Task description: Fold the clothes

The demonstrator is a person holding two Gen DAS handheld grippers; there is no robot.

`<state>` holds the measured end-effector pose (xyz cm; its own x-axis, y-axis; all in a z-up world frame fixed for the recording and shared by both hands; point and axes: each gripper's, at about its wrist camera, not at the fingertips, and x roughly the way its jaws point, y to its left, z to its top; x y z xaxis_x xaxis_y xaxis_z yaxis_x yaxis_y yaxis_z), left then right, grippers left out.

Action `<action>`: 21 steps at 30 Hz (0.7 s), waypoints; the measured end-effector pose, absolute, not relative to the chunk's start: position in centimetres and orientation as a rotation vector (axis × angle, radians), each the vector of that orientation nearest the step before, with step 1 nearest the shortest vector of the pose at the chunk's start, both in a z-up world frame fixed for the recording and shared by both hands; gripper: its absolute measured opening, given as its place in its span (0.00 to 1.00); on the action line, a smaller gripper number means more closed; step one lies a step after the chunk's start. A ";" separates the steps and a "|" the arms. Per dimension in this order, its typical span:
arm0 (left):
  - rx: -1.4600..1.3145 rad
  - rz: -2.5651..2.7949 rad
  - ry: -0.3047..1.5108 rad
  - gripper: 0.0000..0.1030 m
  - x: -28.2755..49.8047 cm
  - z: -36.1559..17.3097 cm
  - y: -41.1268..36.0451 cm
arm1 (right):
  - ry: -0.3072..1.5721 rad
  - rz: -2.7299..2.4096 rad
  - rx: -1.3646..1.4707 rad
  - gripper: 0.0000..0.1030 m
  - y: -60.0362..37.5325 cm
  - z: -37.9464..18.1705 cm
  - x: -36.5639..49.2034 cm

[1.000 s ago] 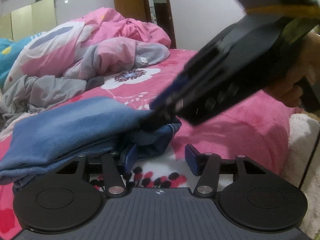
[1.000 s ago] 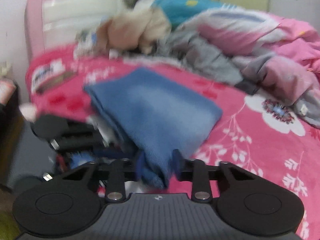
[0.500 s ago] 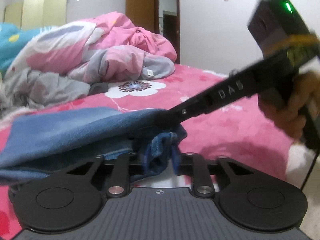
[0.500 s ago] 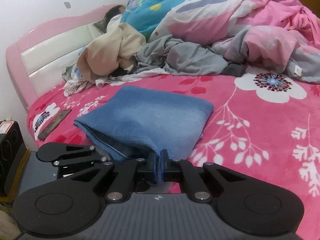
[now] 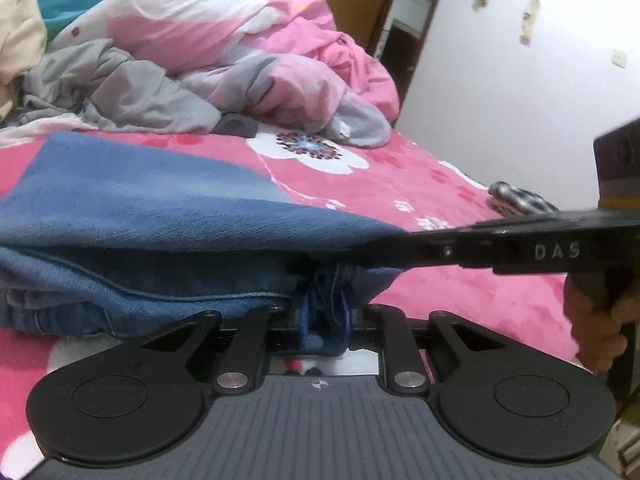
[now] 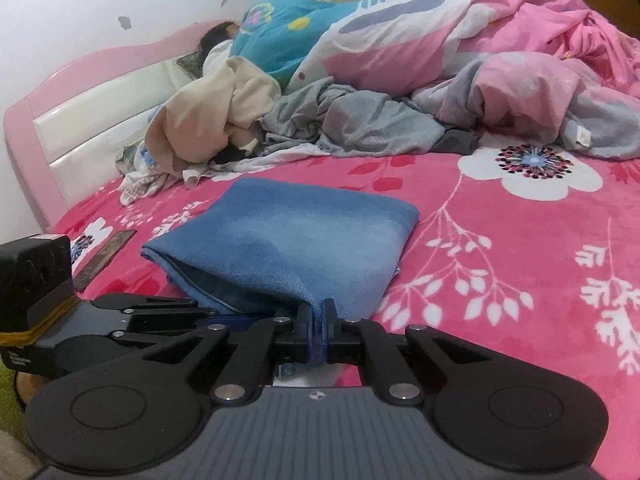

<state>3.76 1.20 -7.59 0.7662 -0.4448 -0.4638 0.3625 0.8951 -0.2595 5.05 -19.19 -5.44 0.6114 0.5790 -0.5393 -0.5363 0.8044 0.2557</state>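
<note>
Left gripper [image 5: 324,320] jaws opening slightly, cloth between, right gripper [image 6: 317,330] clamped, side by side

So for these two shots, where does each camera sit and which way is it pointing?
Left wrist: sits on the left tool, faces across the bed to a doorway; the right tool's side and a hand show.
Right wrist: sits on the right tool, faces the headboard; the left tool shows at left.
Shared: the folded blue jeans, both tools clamped on their near edge.
</note>
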 end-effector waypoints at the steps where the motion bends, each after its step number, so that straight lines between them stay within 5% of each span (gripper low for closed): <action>1: -0.136 -0.436 0.524 0.17 3.4 -7.4 1.0 | 0.644 0.642 0.078 0.03 -19.3 -5.4 5.1; 21: 0.042 -0.376 0.350 0.21 3.5 -9.3 -1.3 | 0.574 0.661 0.020 0.01 -18.8 -5.2 3.5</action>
<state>3.50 -1.30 -9.33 0.8709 -0.3522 -0.3427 0.3667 0.9300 -0.0239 3.54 -18.82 -5.20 0.6406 0.5855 -0.4967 -0.5746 0.7947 0.1957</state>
